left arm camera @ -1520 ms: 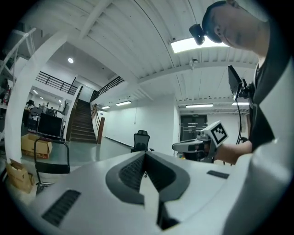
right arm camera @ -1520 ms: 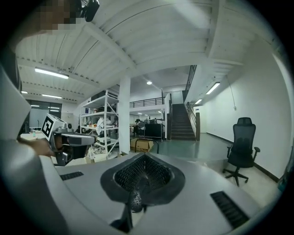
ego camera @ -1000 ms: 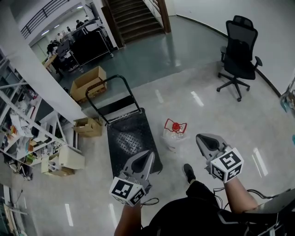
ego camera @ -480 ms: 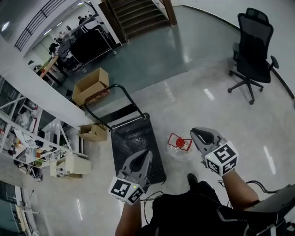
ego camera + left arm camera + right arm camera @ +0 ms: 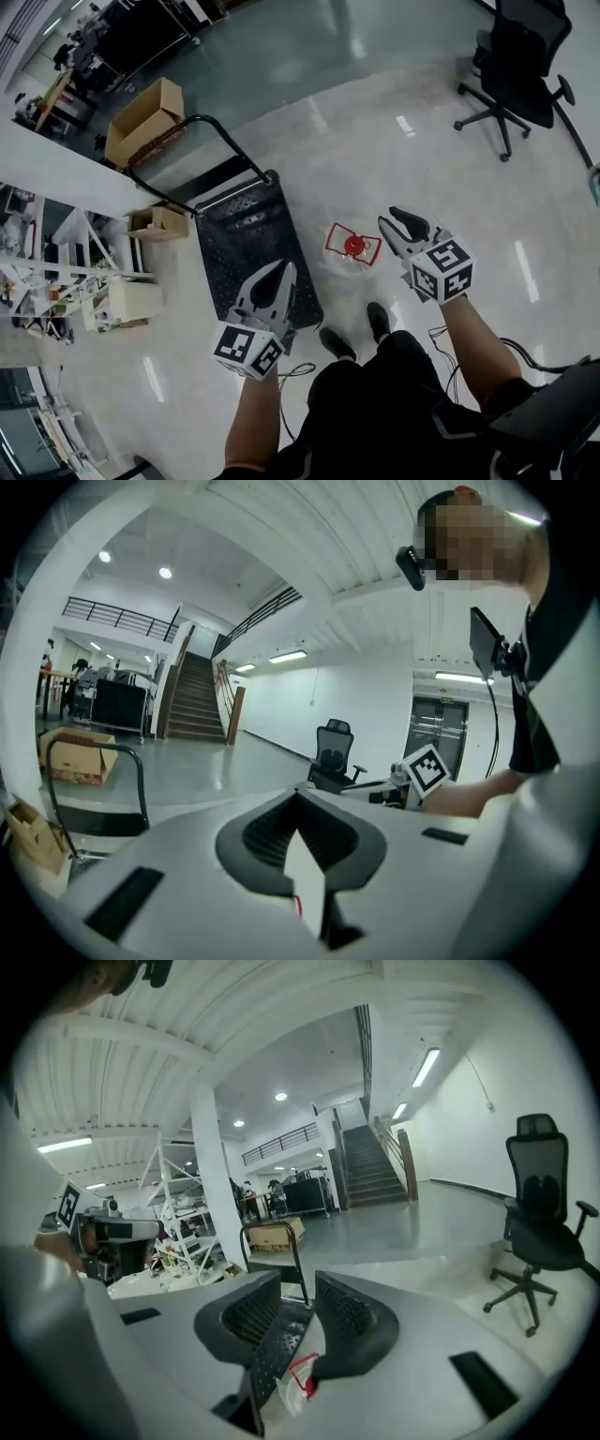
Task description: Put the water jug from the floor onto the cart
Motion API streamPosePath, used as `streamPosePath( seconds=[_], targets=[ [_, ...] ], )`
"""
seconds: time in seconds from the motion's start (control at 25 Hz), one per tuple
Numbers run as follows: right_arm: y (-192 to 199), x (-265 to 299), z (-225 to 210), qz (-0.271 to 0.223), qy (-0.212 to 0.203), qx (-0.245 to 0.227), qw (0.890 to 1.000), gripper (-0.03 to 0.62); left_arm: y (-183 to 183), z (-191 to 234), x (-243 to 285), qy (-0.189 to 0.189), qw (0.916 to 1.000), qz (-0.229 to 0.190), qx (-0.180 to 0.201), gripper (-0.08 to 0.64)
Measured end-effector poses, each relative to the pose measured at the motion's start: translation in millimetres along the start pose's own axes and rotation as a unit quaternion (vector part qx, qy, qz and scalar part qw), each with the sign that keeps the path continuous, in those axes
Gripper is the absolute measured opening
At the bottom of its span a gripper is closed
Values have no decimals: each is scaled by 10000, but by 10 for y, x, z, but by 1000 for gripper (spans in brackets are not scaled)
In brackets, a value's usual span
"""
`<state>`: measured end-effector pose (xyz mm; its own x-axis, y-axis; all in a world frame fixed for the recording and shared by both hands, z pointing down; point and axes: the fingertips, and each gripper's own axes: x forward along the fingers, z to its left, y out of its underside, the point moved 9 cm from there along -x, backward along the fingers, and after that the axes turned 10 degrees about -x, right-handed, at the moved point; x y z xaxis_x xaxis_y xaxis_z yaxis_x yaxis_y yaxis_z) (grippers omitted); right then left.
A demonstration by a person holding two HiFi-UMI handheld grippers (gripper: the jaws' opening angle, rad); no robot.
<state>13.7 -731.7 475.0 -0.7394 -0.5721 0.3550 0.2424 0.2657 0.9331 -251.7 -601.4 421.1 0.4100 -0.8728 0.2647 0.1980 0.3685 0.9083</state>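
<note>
2 grippers are held out in front of the person, and neither holds anything. The water jug (image 5: 352,251) — clear, with a red cap and red handle — stands upright on the floor just beside the cart's (image 5: 239,239) long edge, on the side towards the office chair (image 5: 525,75), apart from the deck. The left gripper (image 5: 279,270) hangs over the cart's near corner, its jaws closed together on nothing. The right gripper (image 5: 399,218) is just past the jug from the cart. Its jaws have just been opening and stand apart with nothing between them — the jug shows beyond the gap. A cardboard box (image 5: 141,117) lies past the cart's handle end.
</note>
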Motion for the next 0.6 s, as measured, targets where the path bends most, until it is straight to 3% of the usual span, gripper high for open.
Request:
streamPosePath(
  seconds=[0.24, 0.48, 0.6],
  targets=[
    [759, 672, -347, 910, 153, 697, 9933, 150, 563, 605, 582, -296, 9946, 786, -607, -8],
    [1788, 1123, -464, 1797, 254, 836, 9798, 170, 1406, 1001, 1001, -483, 9753, 1500, -1549, -8],
    [2303, 1287, -501, 2114, 283, 1259, 9688, 170, 1788, 1128, 1161, -529, 9680, 1816, -1650, -8]
  ],
)
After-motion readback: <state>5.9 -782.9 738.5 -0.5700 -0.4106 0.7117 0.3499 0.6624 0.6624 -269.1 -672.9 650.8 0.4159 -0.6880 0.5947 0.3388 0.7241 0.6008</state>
